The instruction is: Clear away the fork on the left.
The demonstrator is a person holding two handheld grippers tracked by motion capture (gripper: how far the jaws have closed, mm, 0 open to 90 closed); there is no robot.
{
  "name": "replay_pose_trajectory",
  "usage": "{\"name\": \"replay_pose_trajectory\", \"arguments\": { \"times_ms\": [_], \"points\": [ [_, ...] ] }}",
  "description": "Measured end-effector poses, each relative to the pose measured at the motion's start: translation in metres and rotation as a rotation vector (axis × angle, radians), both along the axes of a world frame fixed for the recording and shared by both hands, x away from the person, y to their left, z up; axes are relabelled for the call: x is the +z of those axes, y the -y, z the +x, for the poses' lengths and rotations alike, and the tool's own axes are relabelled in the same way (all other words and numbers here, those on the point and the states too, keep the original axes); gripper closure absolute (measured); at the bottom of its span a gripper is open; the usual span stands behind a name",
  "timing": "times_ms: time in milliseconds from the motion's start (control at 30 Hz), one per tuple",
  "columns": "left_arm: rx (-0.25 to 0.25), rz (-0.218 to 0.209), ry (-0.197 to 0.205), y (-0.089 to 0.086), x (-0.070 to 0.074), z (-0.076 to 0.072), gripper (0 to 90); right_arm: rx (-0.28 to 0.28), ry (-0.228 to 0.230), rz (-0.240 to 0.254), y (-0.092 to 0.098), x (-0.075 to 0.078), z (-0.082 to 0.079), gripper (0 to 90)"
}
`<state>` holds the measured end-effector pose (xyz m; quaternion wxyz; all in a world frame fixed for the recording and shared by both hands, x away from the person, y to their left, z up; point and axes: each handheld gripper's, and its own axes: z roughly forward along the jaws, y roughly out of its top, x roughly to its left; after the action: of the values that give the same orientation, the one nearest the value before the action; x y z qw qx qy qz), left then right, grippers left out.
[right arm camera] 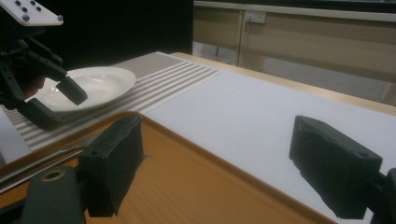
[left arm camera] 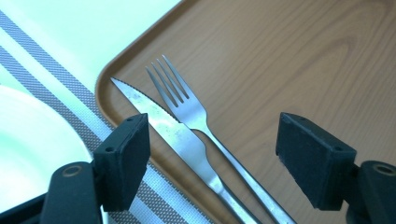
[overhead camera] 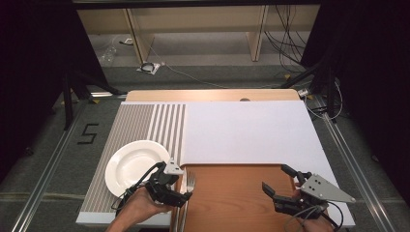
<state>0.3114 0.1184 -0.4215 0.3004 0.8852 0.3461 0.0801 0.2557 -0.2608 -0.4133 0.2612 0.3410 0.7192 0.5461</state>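
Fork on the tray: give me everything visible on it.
The shiny silver metal fork has four slim tines and a long narrow handle, and looks clean. It lies flat near the left edge of the brown wood-grain tray, tines pointing away from the person. The serrated silver metal knife lies along its left side, and the two overlap at the neck. The open left gripper hangs above it, with the black fingers clear of it.

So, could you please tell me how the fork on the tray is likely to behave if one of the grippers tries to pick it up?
The fork looks like thin polished metal, so it is probably stiff but slippery. It lies flat on the wooden tray, likely leaving little edge to grab. The knife touches it and may shift too.
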Motion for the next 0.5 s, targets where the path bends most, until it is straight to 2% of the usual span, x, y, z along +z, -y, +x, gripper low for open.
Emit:
{"name": "replay_pose_trajectory", "arguments": {
  "times_ms": [500],
  "points": [
    [0.062,-0.039,0.021,-0.018,0.003,-0.001,20.4,-0.001,-0.002,0.000,0.000,0.000,0.000,18.4]
  ]
}}
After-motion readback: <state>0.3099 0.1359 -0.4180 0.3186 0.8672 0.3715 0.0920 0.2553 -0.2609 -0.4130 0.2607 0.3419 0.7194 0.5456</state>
